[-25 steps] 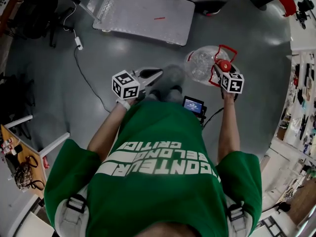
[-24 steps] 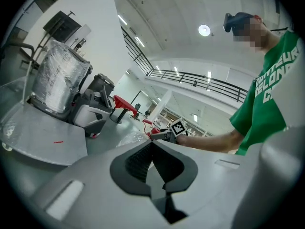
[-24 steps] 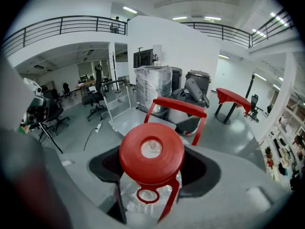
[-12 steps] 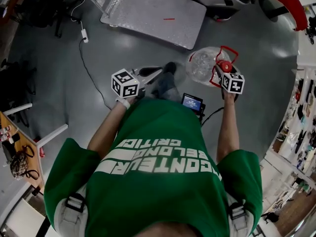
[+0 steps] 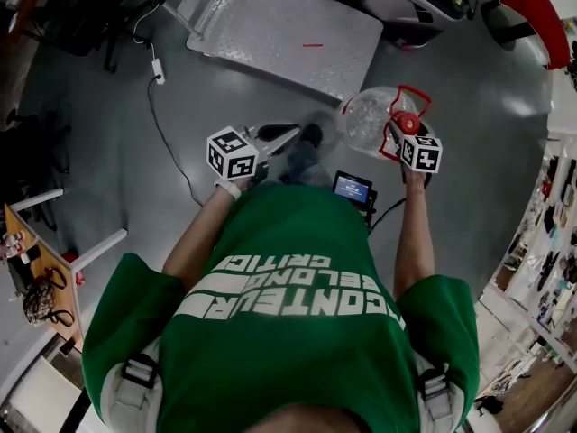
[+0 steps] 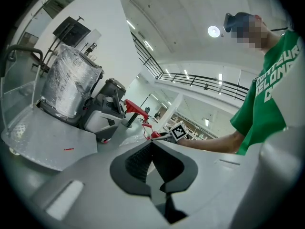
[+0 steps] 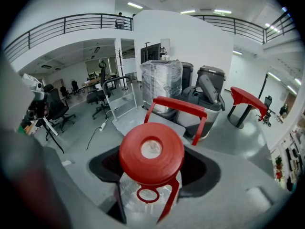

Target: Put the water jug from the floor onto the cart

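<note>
The clear plastic water jug with the red cap and red carrying handle (image 5: 368,115) is off the grey floor (image 5: 171,97), held in the air in front of the person. The right gripper (image 5: 402,130) has it: seen in the right gripper view, its jaws are clamped on either side of the neck just under the red cap (image 7: 151,149), with the handle standing up beyond. The left gripper (image 5: 283,134) carries nothing; its jaws are pressed together with no gap between them (the left gripper view shows only the room past them).

The flat silvery metal platform cart (image 5: 270,30) lies ahead, its near edge well apart from the jug, and its deck looks bare apart from a small red mark.

So the pick-up appears done. What is left, as I judge it, is to carry the jug across to the cart, lower it upright onto the deck away from the edge, and release the neck.
</note>
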A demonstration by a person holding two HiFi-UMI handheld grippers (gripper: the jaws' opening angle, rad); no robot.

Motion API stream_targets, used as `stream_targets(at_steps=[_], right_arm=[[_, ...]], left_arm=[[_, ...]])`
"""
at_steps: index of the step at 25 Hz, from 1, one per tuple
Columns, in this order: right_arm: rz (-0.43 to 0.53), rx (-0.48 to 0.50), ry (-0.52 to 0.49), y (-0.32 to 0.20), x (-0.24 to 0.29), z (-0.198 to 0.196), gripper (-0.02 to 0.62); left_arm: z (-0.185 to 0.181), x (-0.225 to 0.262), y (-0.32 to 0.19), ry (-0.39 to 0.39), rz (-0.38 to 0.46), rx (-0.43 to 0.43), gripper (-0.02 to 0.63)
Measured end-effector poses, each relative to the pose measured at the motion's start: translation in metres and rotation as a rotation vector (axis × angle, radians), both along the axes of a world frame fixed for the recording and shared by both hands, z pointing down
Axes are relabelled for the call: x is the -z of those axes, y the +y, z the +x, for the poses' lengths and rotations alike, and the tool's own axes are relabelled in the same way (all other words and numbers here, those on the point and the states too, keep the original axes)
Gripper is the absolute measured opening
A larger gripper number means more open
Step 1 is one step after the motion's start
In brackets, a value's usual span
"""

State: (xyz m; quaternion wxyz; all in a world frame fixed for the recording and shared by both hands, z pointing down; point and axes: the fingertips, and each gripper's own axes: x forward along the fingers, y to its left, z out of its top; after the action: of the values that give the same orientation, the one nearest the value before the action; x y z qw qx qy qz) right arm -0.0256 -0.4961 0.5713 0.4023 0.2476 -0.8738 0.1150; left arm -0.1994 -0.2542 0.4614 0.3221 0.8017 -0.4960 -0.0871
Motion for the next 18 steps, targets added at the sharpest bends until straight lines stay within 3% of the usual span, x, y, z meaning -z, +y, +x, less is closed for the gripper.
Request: stream_targets(at_steps=[18], right_arm=[[-0.051, 0.083, 0.029, -0.072, -0.026, -0.068, 0.304]], left_arm=[[-0.058, -0.007, -0.079, 0.002, -0.052, 0.085, 0.009]])
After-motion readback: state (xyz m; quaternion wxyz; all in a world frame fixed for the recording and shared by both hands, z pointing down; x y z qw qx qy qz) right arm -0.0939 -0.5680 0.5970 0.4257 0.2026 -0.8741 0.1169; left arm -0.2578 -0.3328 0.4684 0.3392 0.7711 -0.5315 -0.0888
